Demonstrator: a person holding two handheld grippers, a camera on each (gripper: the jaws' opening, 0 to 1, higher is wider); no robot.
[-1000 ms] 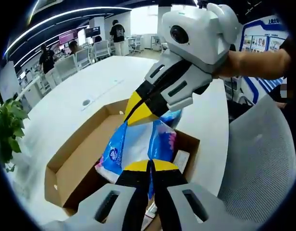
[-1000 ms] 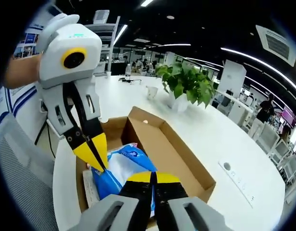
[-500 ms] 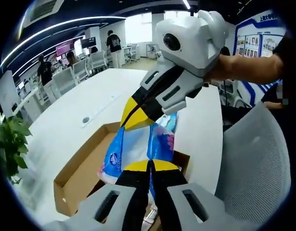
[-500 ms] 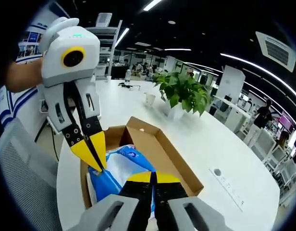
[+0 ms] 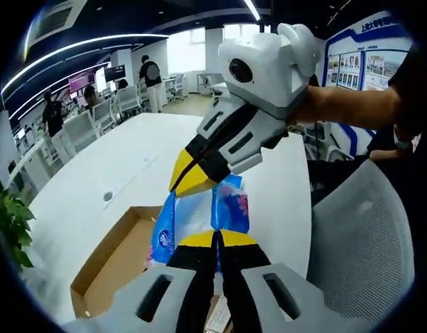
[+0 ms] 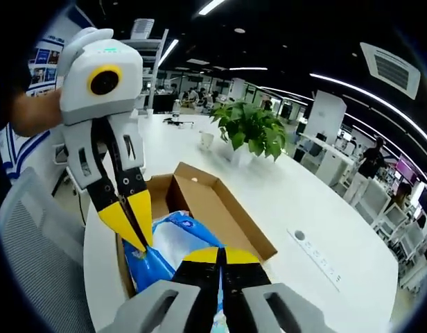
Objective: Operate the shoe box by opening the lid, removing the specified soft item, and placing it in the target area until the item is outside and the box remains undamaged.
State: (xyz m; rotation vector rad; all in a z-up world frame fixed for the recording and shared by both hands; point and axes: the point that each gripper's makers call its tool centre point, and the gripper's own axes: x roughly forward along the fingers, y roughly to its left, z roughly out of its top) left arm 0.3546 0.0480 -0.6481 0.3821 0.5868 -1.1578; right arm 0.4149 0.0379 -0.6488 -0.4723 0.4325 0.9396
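A soft blue and white plastic pack (image 5: 199, 214) hangs in the air between both grippers, above the open cardboard shoe box (image 5: 109, 267). My left gripper (image 5: 217, 243) is shut on the pack's near end. My right gripper (image 5: 188, 179) comes in from the upper right, shut on the pack's far end. In the right gripper view, the same pack (image 6: 177, 244) sits over the shoe box (image 6: 217, 211); my right gripper (image 6: 222, 259) pinches its near edge and my left gripper (image 6: 134, 227) pinches the other end from the upper left.
The box rests on a big white table (image 5: 116, 166) near its edge. A grey mesh chair (image 5: 366, 236) stands close by. A potted plant (image 6: 251, 128) and a small cup (image 6: 207, 139) sit further along the table (image 6: 324, 229). People and desks are far behind.
Both grippers have lifted the pack higher; the box has dropped lower and looks smaller in both views. Both grips are unchanged.
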